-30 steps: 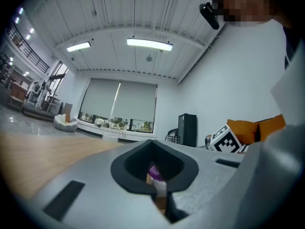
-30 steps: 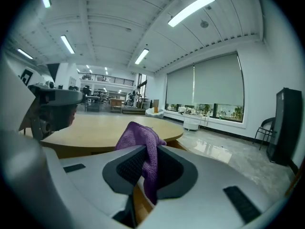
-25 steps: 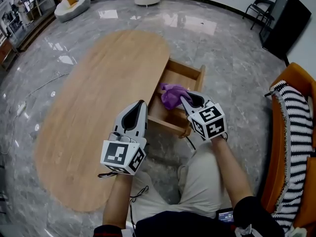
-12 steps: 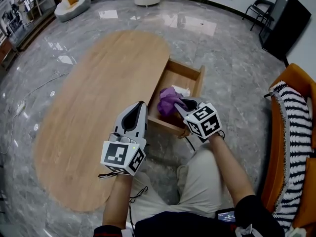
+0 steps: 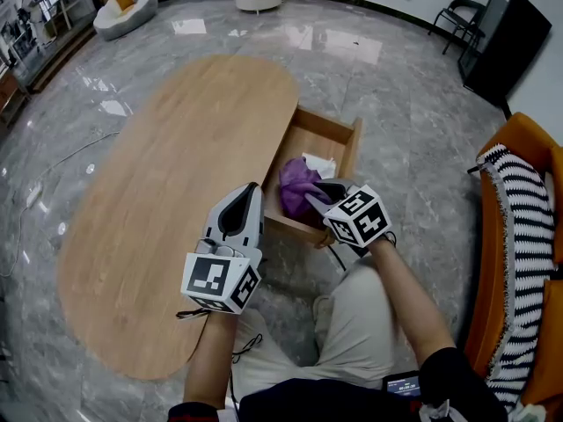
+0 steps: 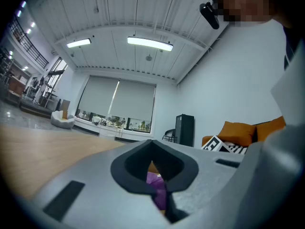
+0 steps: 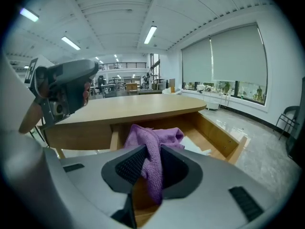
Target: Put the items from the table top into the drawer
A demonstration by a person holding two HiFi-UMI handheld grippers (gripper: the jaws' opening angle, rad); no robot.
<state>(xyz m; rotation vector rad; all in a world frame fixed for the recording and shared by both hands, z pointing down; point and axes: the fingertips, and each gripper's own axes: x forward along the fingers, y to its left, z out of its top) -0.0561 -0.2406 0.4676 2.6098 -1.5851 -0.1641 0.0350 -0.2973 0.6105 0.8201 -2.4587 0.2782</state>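
Below, oval wooden table, marble floor.

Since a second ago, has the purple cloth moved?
Yes. Against the open drawer, the purple cloth has come down from above its front edge into it.

L gripper shut; R gripper jaws just opening round cloth.

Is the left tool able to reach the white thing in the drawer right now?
Probably yes. The drawer stands open, and the white thing shows beyond the purple cloth. The left tool sits shut at the table edge right beside the drawer, so it must open first.
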